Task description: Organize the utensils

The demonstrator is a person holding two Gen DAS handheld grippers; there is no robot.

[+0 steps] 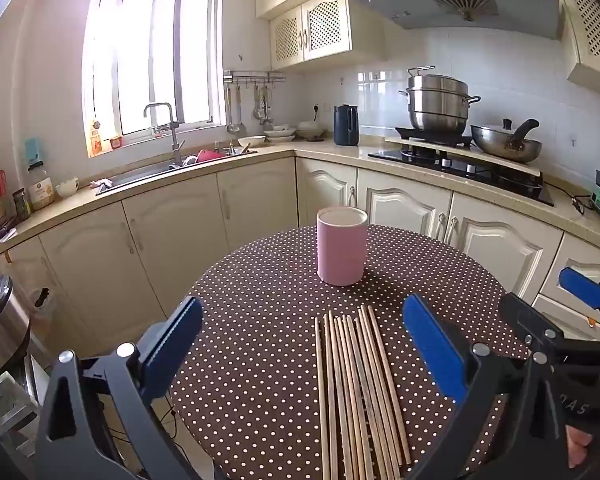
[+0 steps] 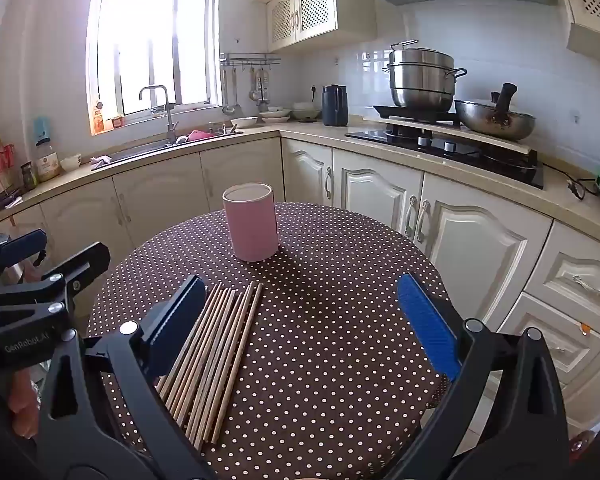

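Note:
Several wooden chopsticks lie side by side on the round table with the brown polka-dot cloth. A pink cylindrical holder stands upright beyond them, empty as far as I can see. My left gripper is open and empty, hovering over the near ends of the chopsticks. In the right wrist view the chopsticks lie left of centre and the holder stands behind them. My right gripper is open and empty above the cloth, to the right of the chopsticks.
Kitchen cabinets and a counter run behind the table, with a sink at the left and a stove carrying a steel pot and a wok at the right. A rice cooker stands at the left.

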